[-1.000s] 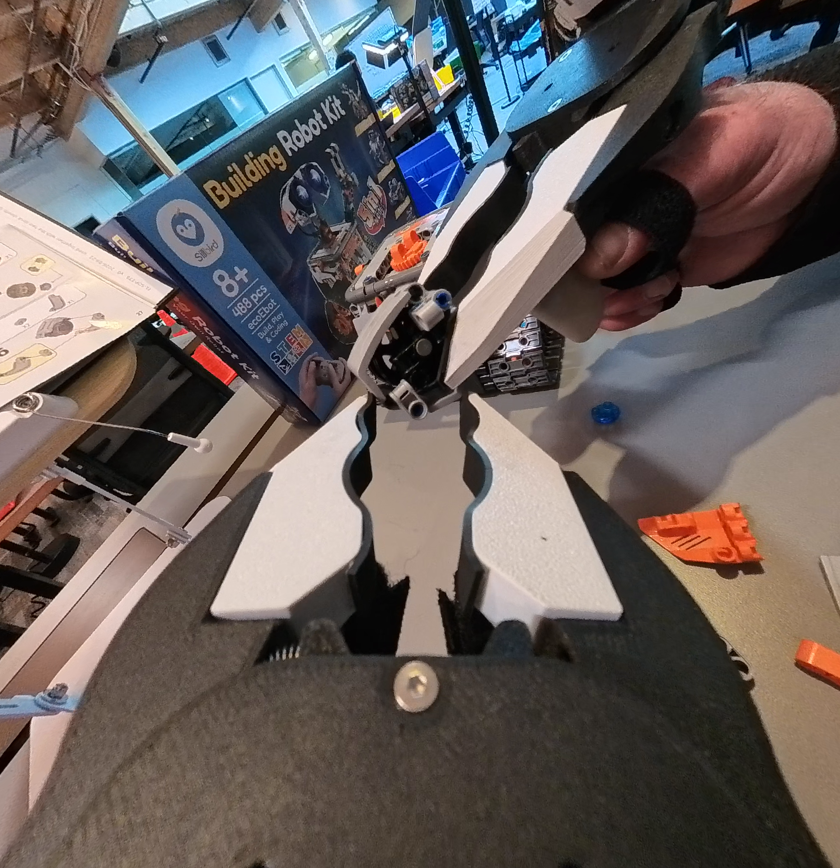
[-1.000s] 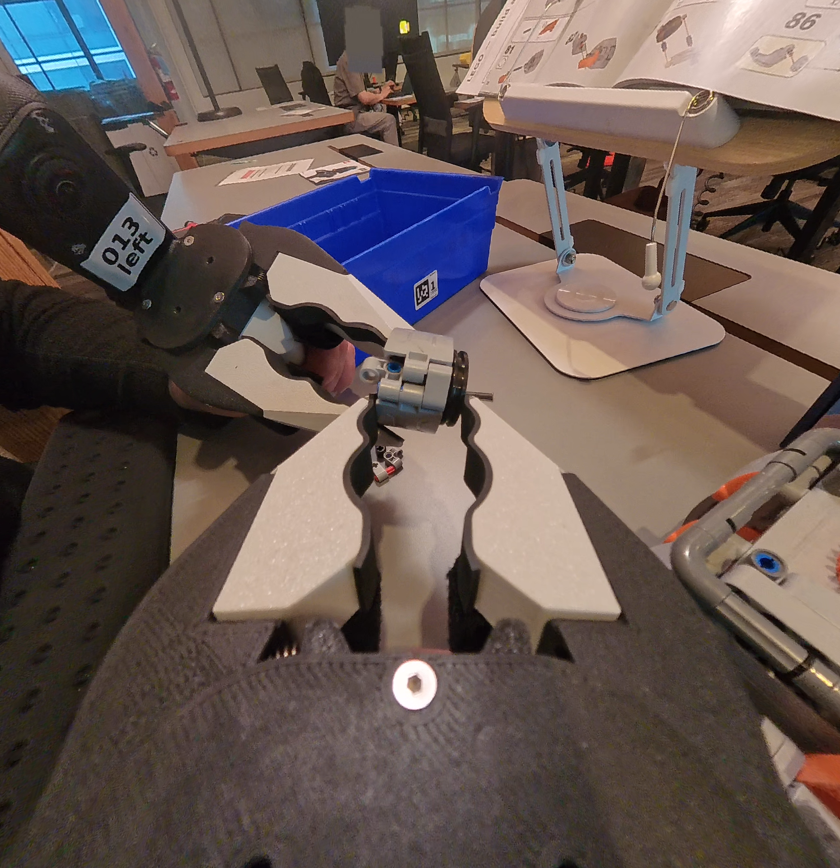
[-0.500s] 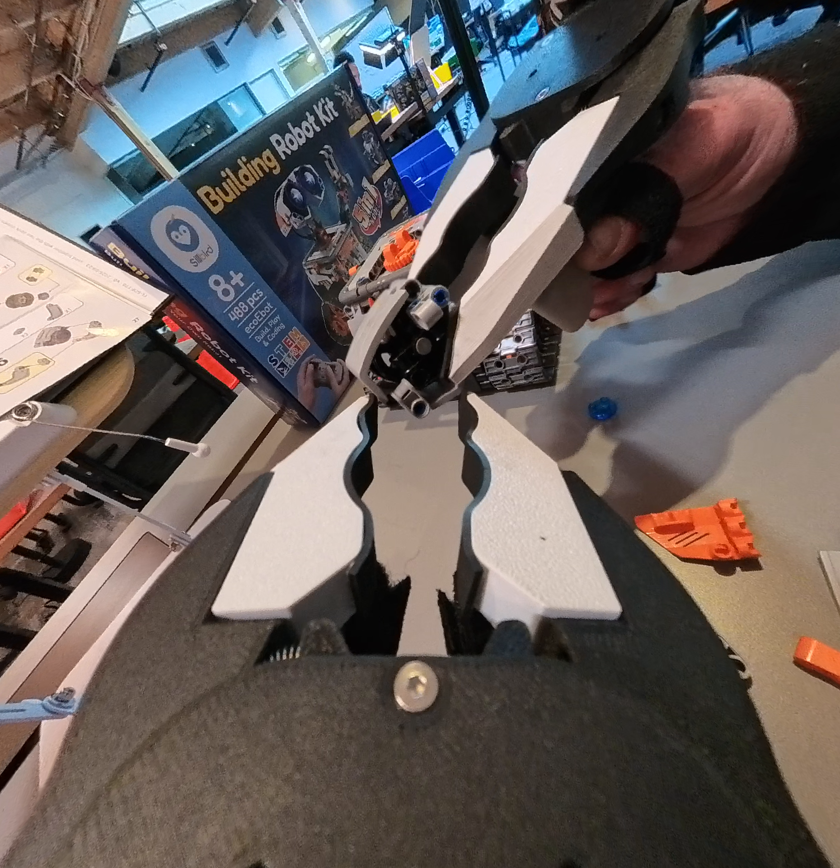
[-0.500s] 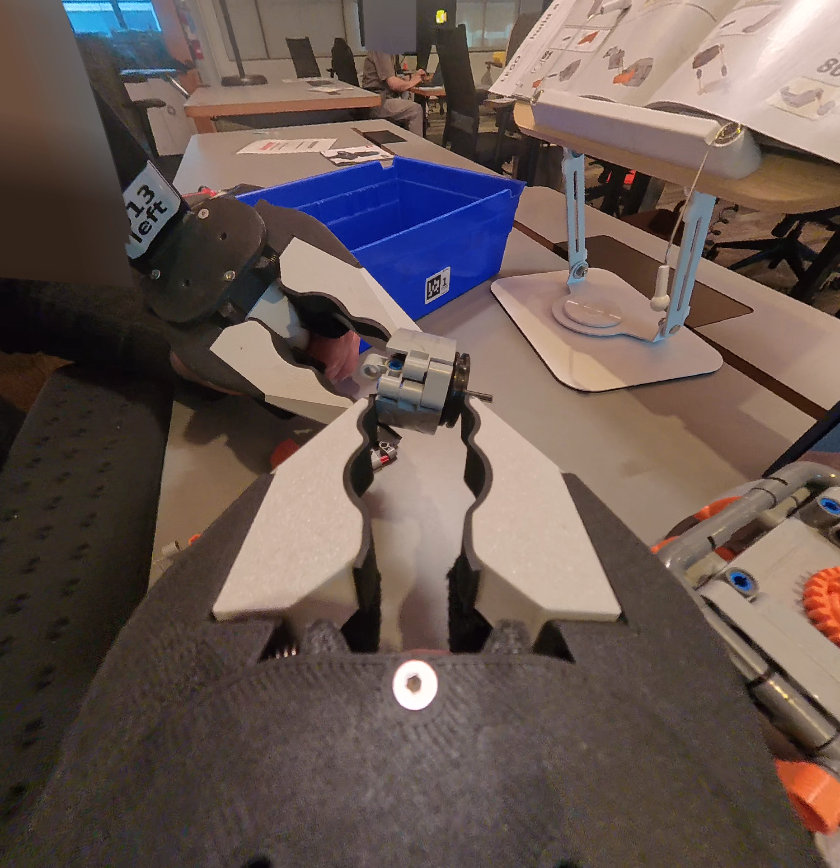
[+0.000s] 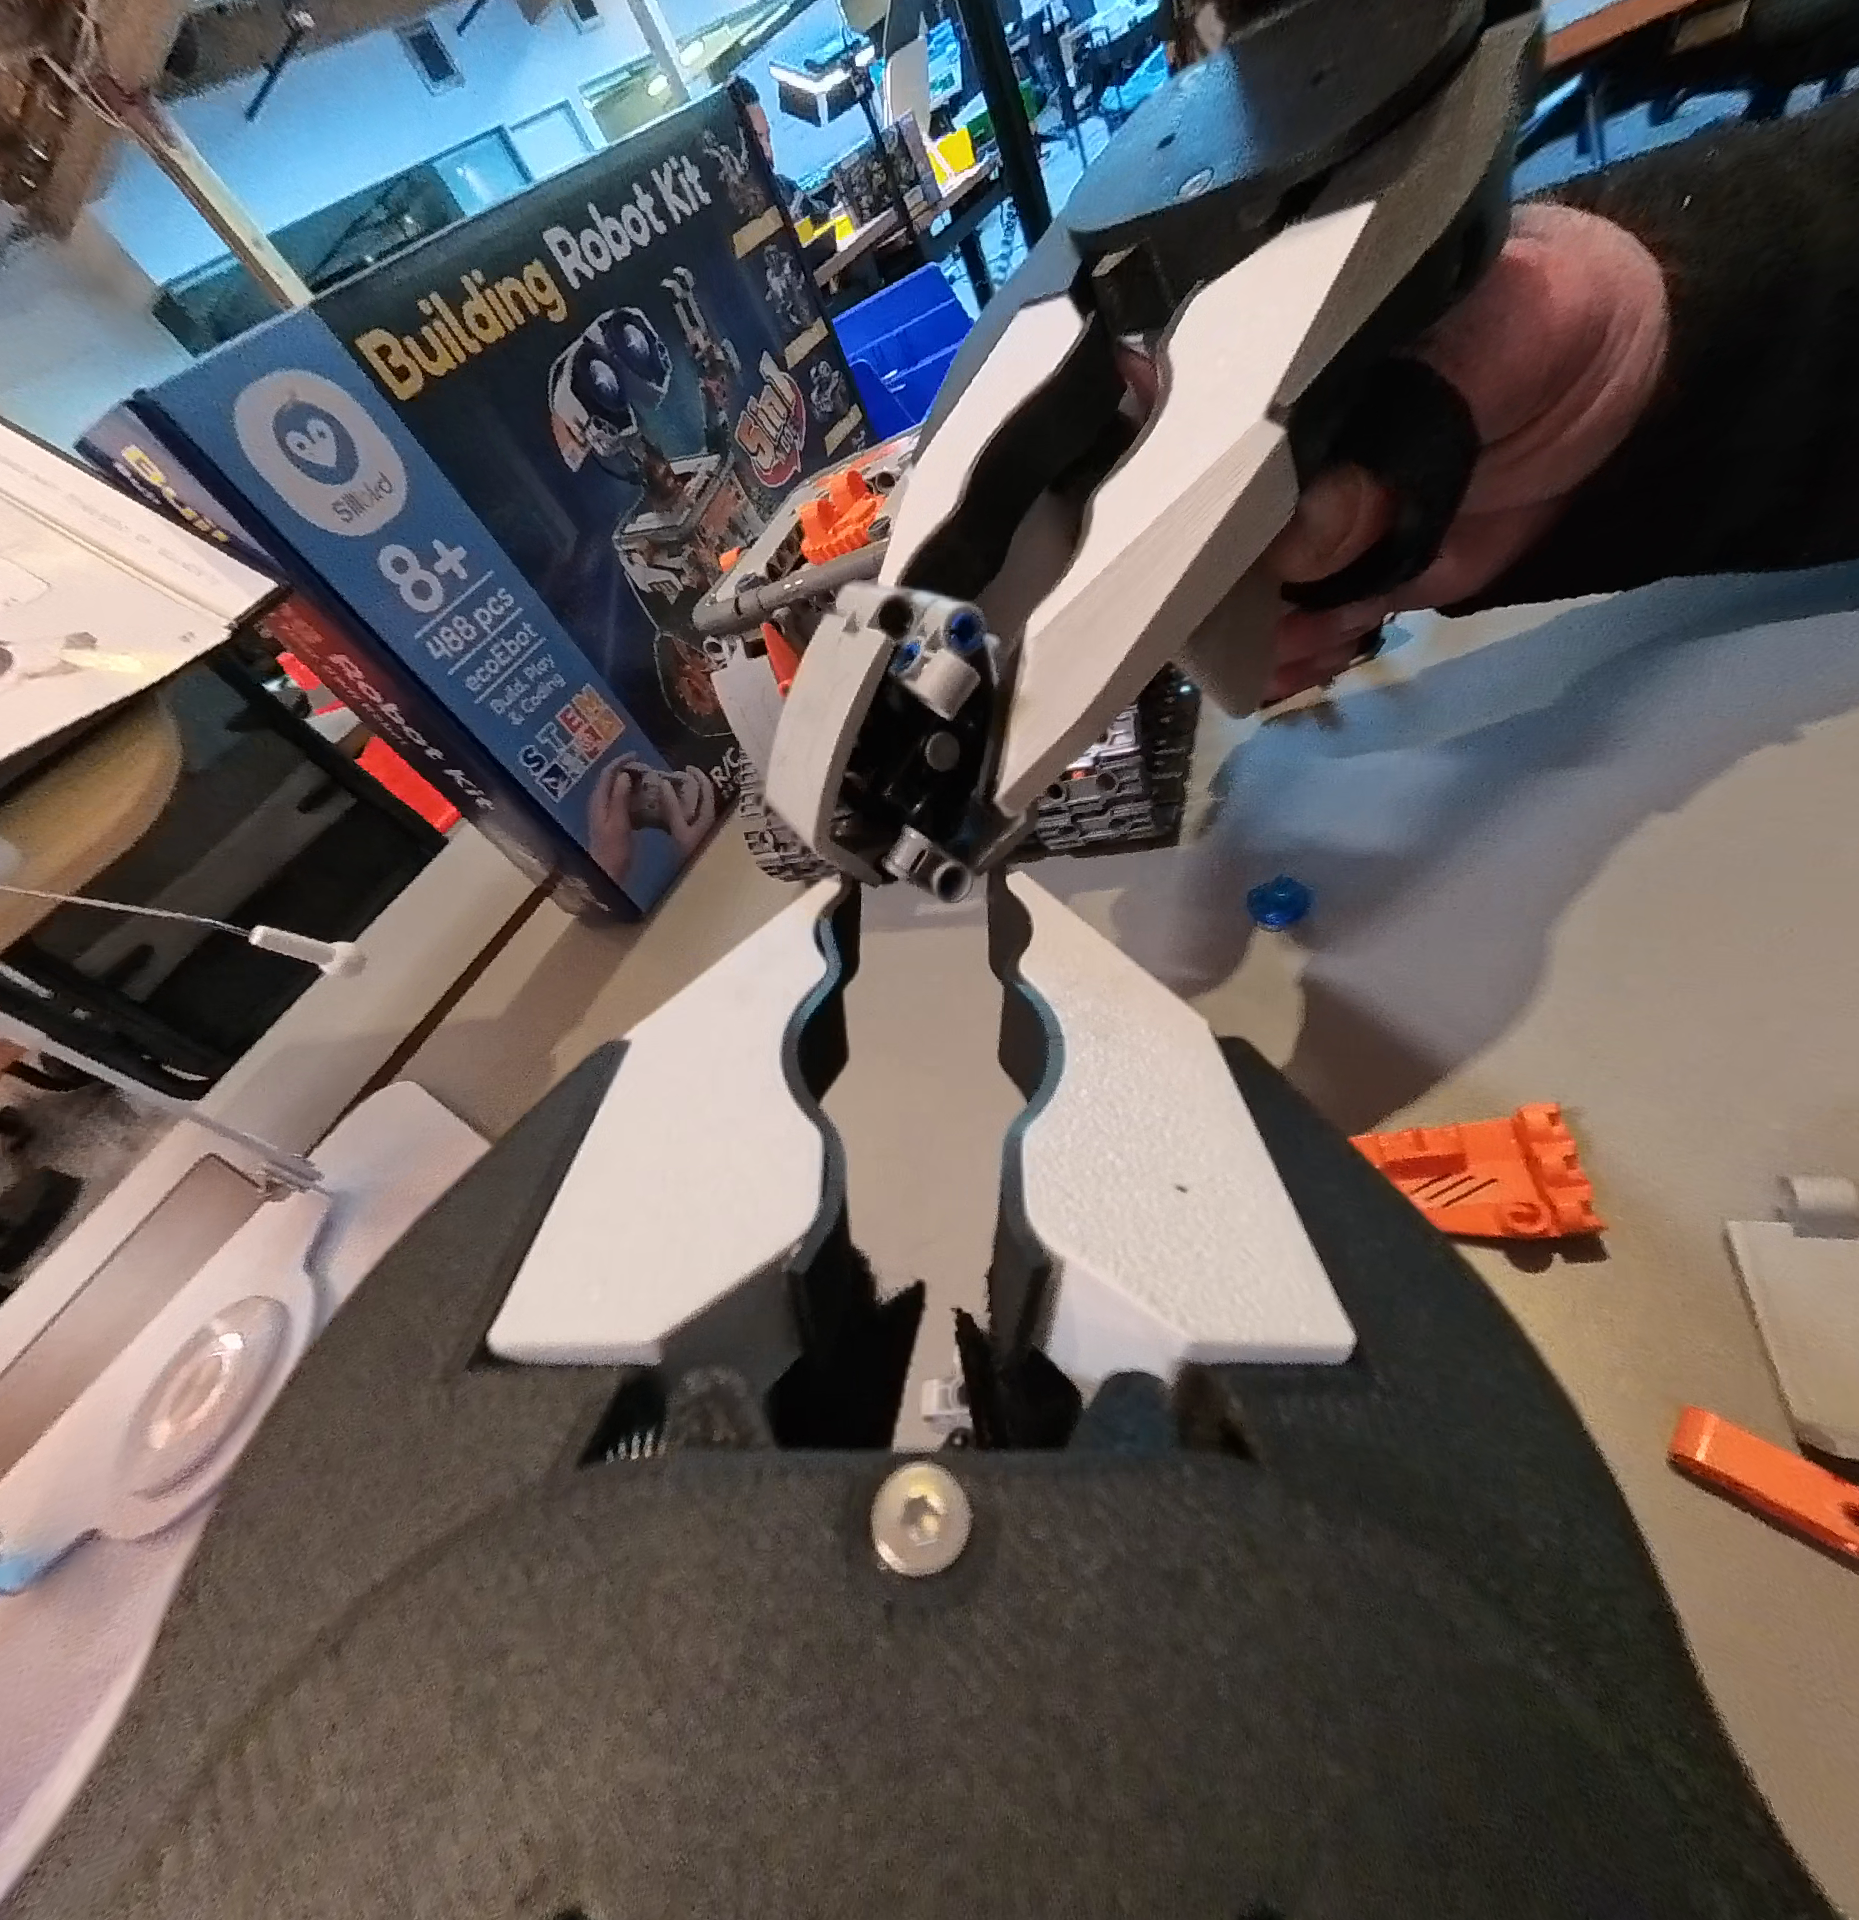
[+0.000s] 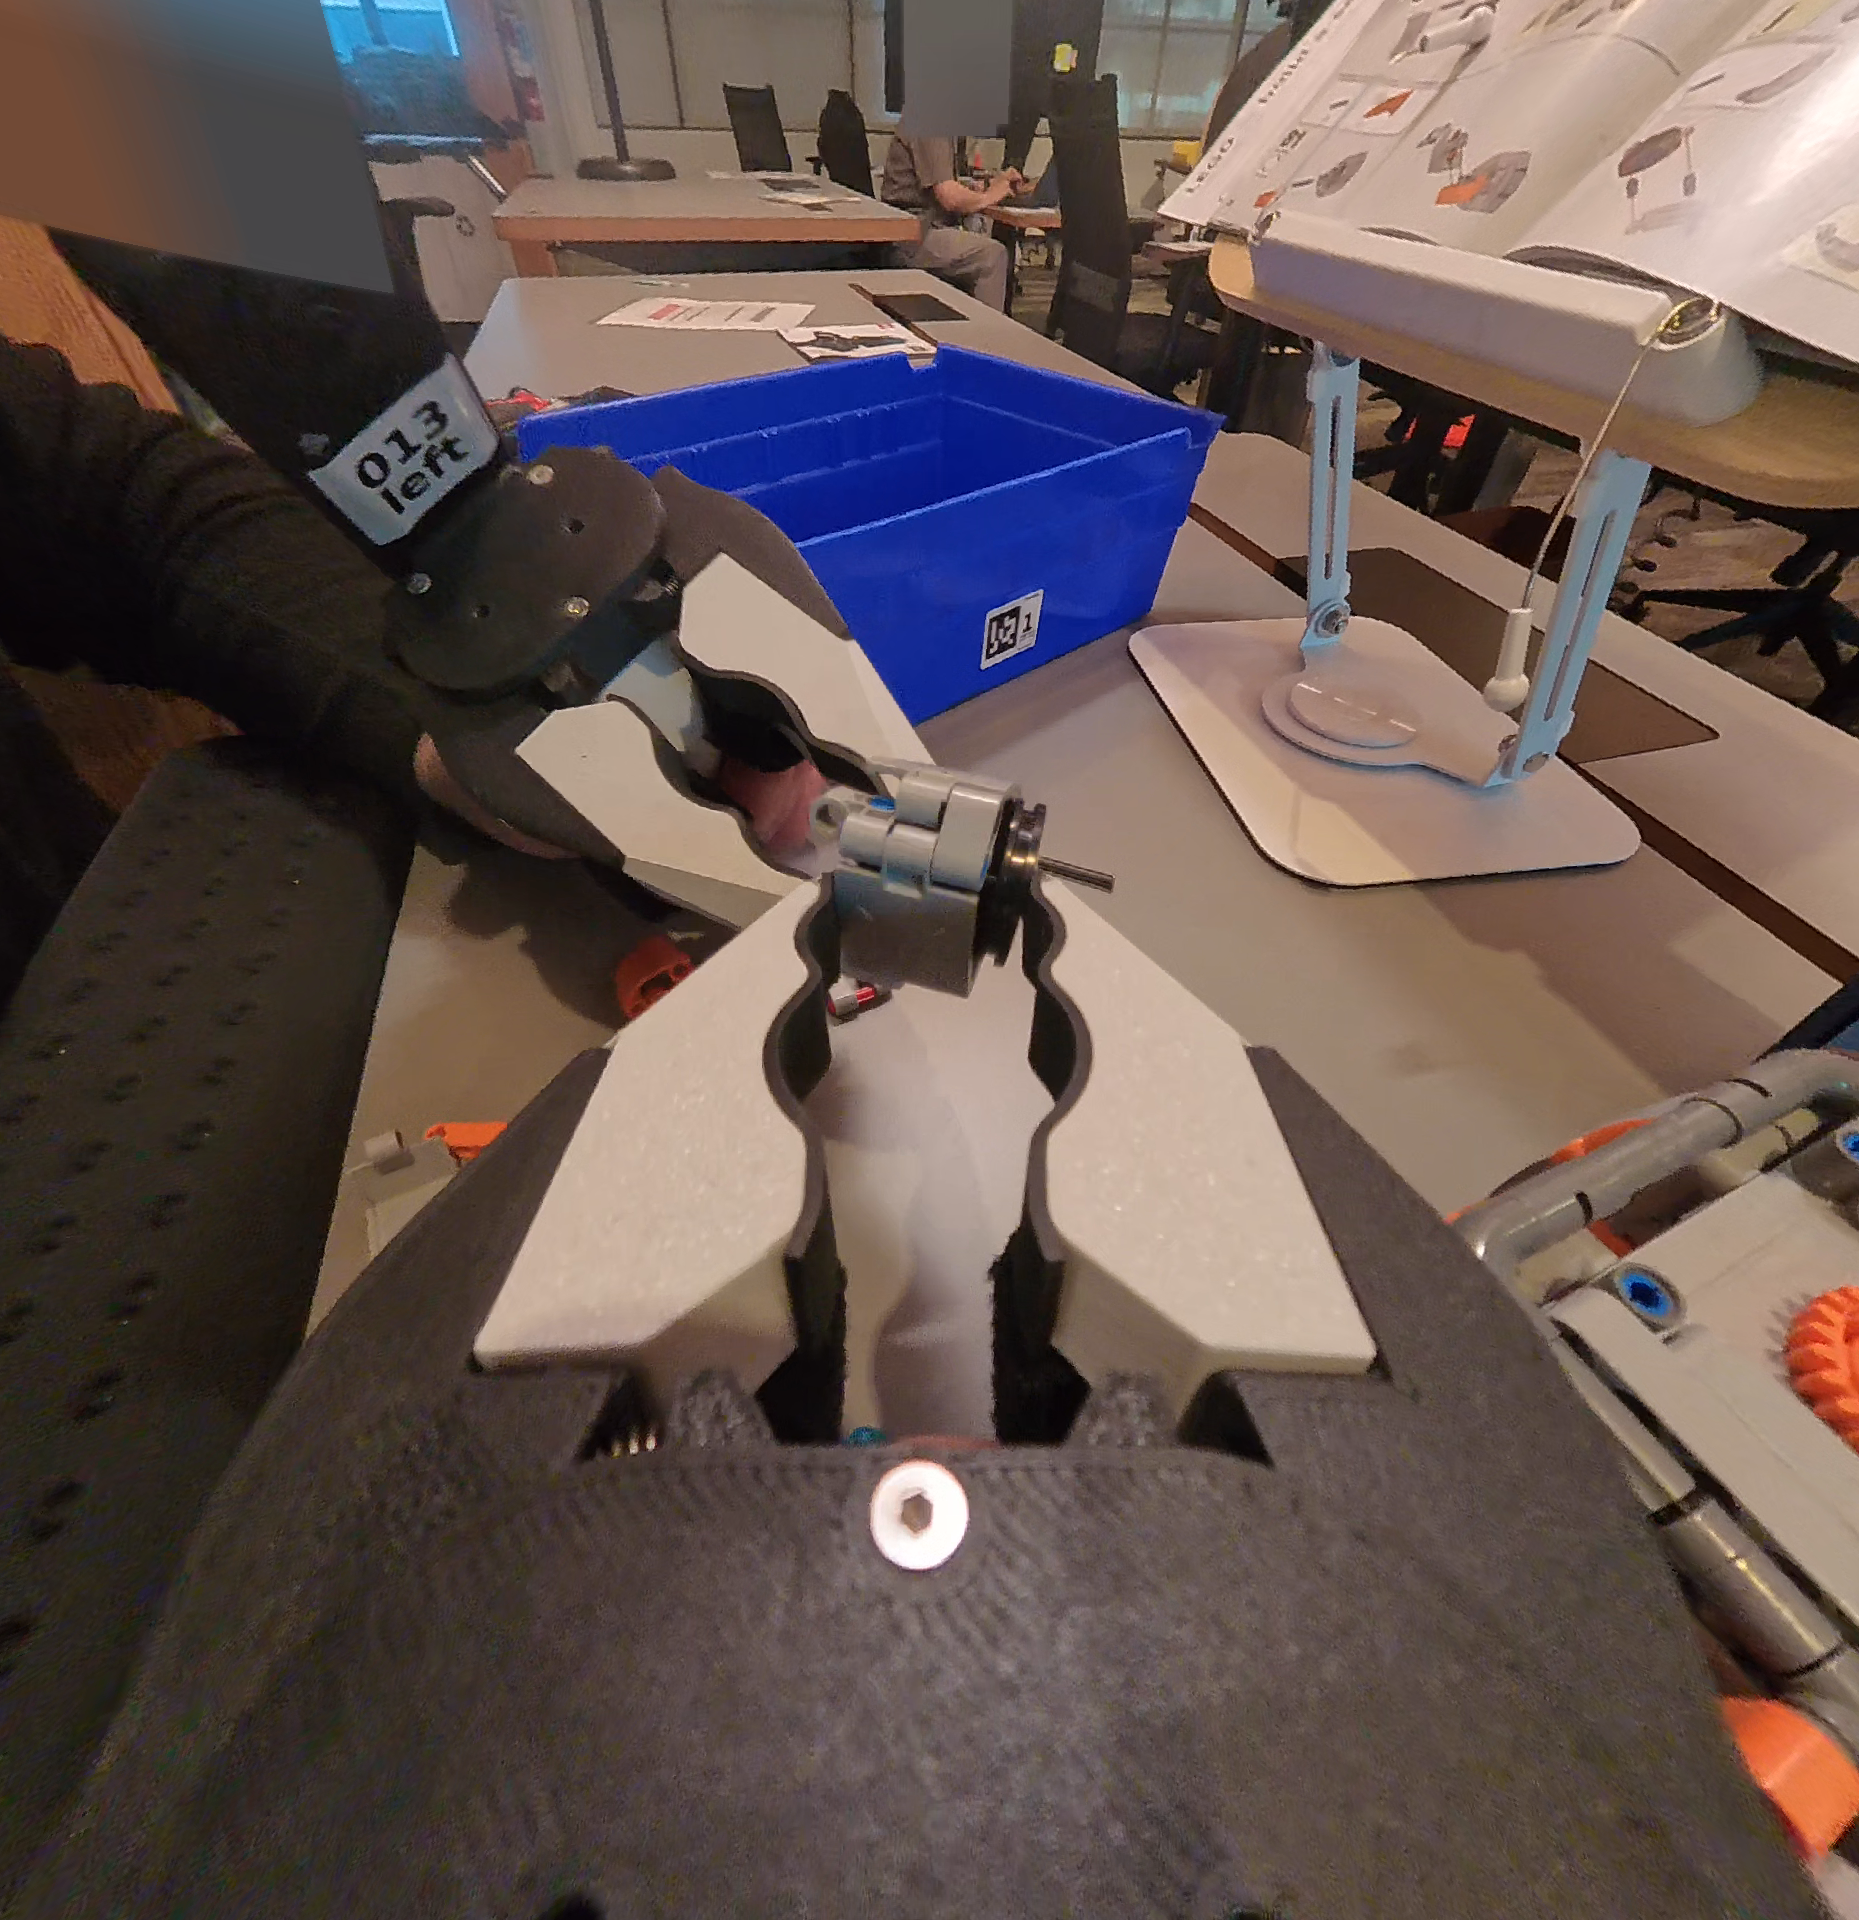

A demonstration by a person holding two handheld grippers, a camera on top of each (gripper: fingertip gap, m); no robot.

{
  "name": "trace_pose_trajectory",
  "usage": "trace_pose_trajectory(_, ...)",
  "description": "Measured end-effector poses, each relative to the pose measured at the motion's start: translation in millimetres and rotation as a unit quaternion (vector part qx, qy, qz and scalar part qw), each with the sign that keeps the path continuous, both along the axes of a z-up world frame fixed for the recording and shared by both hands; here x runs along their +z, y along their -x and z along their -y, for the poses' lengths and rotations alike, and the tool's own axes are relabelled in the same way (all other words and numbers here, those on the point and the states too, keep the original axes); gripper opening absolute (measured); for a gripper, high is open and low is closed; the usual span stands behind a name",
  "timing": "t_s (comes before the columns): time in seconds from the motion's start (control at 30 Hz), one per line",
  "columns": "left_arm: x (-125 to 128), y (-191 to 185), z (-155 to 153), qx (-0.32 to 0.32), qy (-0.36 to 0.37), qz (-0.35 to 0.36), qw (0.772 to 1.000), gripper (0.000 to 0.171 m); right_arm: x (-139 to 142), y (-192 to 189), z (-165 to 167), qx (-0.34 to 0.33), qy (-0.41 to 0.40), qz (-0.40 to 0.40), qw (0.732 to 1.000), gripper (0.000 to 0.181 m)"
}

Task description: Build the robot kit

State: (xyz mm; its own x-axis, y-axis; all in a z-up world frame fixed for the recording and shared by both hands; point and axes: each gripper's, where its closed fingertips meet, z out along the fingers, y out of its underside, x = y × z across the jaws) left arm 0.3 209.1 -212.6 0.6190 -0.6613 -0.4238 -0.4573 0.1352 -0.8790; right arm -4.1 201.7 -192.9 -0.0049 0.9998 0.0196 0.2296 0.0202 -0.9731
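My right gripper (image 6: 925, 914) is shut on a small grey and black brick assembly (image 6: 930, 831) and holds it above the grey table (image 6: 1320, 997). A thin black axle sticks out of its right side. In the left wrist view the right gripper (image 5: 935, 717) comes in from the upper right with the assembly (image 5: 883, 748) in its tips. My left gripper (image 5: 925, 904) is open. Its tips sit just under the assembly's lower grey pin connector, with nothing clamped between them. In the right wrist view the left gripper's fingers (image 6: 644, 821) reach the assembly's left end.
A robot kit box (image 5: 551, 499) stands behind. Orange pieces (image 5: 1476, 1174), a blue stud (image 5: 1280, 899) and a grey panel (image 5: 1818, 1330) lie on the table. A blue bin (image 6: 904, 540), a book stand (image 6: 1424, 748) with an open instruction book (image 6: 1579, 135) and a part-built model (image 6: 1735, 1299) are near. Only a small space, under 4 cm, lies between the two pairs of fingers.
The right gripper has tilted and shifted slightly with the assembly in it. The left gripper stays at the assembly's end with its jaws as wide as before.
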Motion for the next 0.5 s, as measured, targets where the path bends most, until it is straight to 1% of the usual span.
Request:
trace_pose_trajectory(0.1,-6,-5,2,-0.014,0.015,0.004,1.0,0.016,3,-2,2,0.009,-0.003,-0.006,1.0,0.032)
trace_pose_trajectory(0.23,-8,-11,6,-0.026,0.014,-0.005,1.0,0.011,8,-2,6,0.02,0.0,-0.019,1.0,0.031)
trace_pose_trajectory(0.4,-7,-9,4,-0.025,0.018,0.0,1.0,0.003,6,-2,7,0.021,0.0,-0.016,1.0,0.031)
trace_pose_trajectory(0.5,-6,-7,3,-0.022,0.016,0.003,1.0,0.003,7,-2,6,0.017,-0.003,-0.015,1.0,0.031)
